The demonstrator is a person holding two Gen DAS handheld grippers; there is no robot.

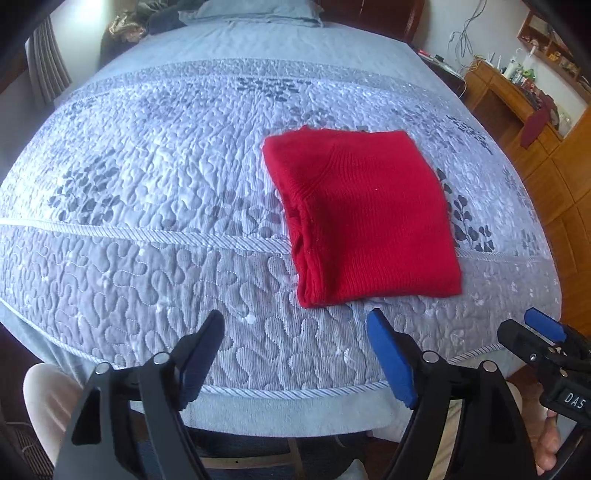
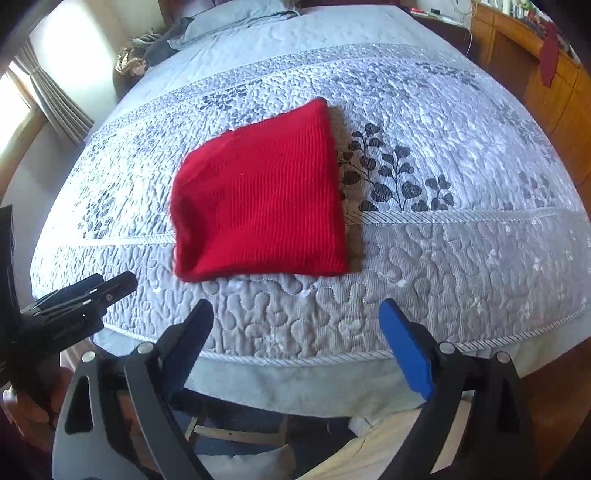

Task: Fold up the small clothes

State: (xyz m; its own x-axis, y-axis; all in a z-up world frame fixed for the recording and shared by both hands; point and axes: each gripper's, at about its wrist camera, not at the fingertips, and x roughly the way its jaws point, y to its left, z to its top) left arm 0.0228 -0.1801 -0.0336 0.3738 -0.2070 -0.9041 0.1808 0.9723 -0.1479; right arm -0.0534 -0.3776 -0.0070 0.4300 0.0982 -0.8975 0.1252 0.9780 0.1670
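A red knitted garment [image 1: 364, 218] lies folded into a flat, roughly rectangular packet on the quilted grey-blue bedspread [image 1: 155, 192], near the foot edge of the bed. Its long axis runs from that near edge toward the pillow [image 1: 255, 9] at the head; the bunched, layered fold edge faces left in the left wrist view, and a smooth ribbed face lies on top (a curved seam crosses its far left corner). The left hand-held gripper [image 1: 295, 332] hangs over the quilt just short of the packet, fingers spread wide with nothing between them. The right hand-held gripper [image 2: 295, 321] is likewise spread and empty, clear of the cloth. Wooden furniture [image 1: 517, 110] stands to the right of the bed.
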